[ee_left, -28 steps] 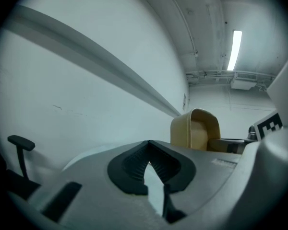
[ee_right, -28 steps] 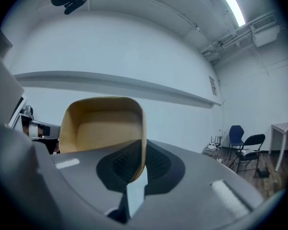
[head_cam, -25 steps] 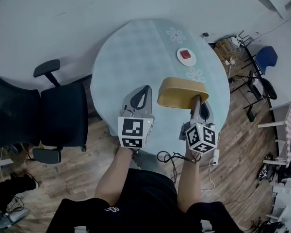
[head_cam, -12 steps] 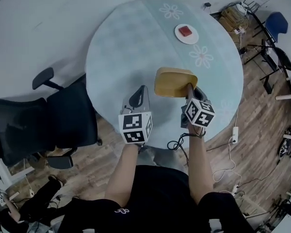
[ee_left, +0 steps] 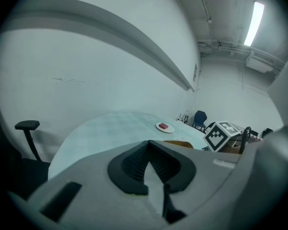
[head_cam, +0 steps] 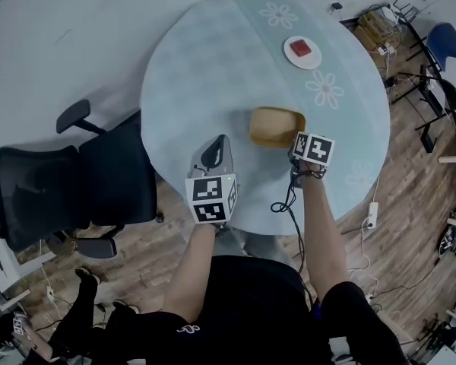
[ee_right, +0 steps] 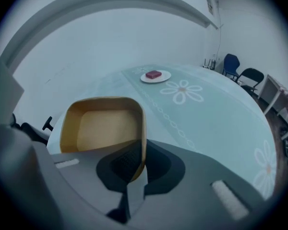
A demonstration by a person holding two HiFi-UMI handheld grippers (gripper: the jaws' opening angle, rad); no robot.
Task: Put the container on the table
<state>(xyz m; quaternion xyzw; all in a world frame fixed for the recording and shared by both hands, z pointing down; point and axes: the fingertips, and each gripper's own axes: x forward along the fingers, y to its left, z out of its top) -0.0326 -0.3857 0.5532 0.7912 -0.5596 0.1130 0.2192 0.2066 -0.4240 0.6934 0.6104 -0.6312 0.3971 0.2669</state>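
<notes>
The container (head_cam: 276, 126) is a tan, rounded-square tub, open side up, low over the near middle of the round pale-blue table (head_cam: 205, 59); whether it touches the top I cannot tell. My right gripper (head_cam: 295, 140) is shut on its near right wall, and in the right gripper view the pads (ee_right: 127, 163) pinch that wall of the container (ee_right: 103, 128). My left gripper (head_cam: 215, 152) hovers at the table's near edge, left of the tub, shut and holding nothing. In the left gripper view its tips (ee_left: 148, 147) meet, and the container's rim (ee_left: 185, 144) shows just beyond.
A white plate (head_cam: 302, 52) with a red block lies on the table's far right side. Black office chairs (head_cam: 76, 181) stand left of the table, and a blue chair (head_cam: 447, 44) is at far right. A cable (head_cam: 289, 202) hangs from my right gripper.
My right gripper has come down and forward with the container, tipping it from raised to low over the table. The left gripper has sunk a little.
</notes>
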